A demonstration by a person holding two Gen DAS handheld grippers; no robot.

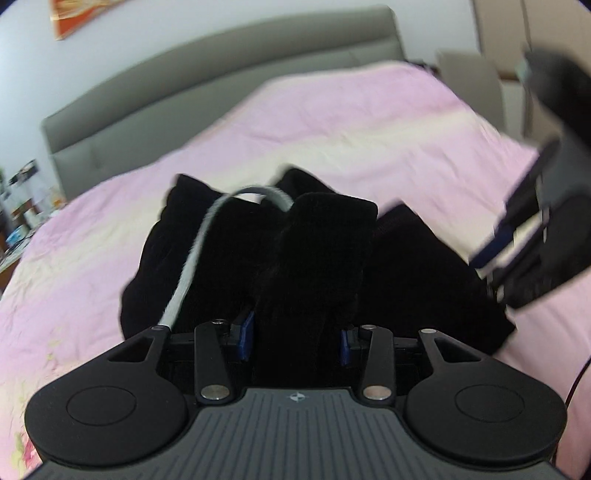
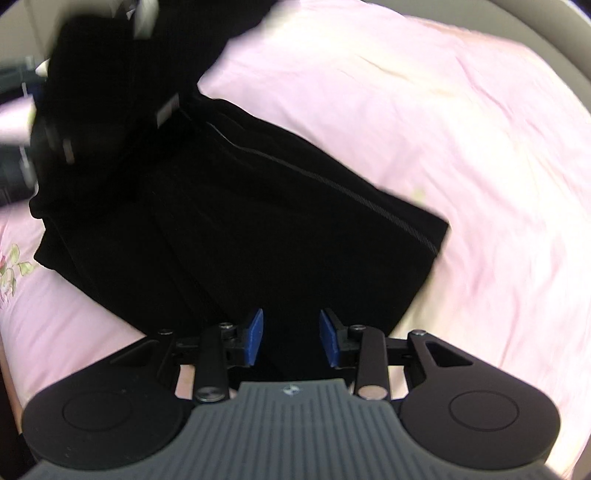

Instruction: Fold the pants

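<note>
Black pants [image 1: 314, 258] lie bunched on a pink bed sheet [image 1: 332, 118]. My left gripper [image 1: 295, 339] is shut on a thick fold of them, which stands up between the blue pads and hides most of both. A pale drawstring [image 1: 192, 258] arcs over the cloth. My right gripper [image 1: 498, 251] shows blurred at the right edge of the pile. In the right wrist view the pants [image 2: 258, 206] spread flat with a thin side stripe and narrow toward my right gripper [image 2: 292, 338], which is shut on a strip of them. The left gripper [image 2: 55, 147] is a dark blur at the upper left.
A grey padded headboard [image 1: 184, 85] runs along the far side of the bed, with a picture [image 1: 70, 14] on the wall above. A cluttered bedside surface [image 1: 22, 206] stands at the left and beige furniture [image 1: 469, 81] at the back right. Floral embroidery [image 2: 11, 269] marks the sheet.
</note>
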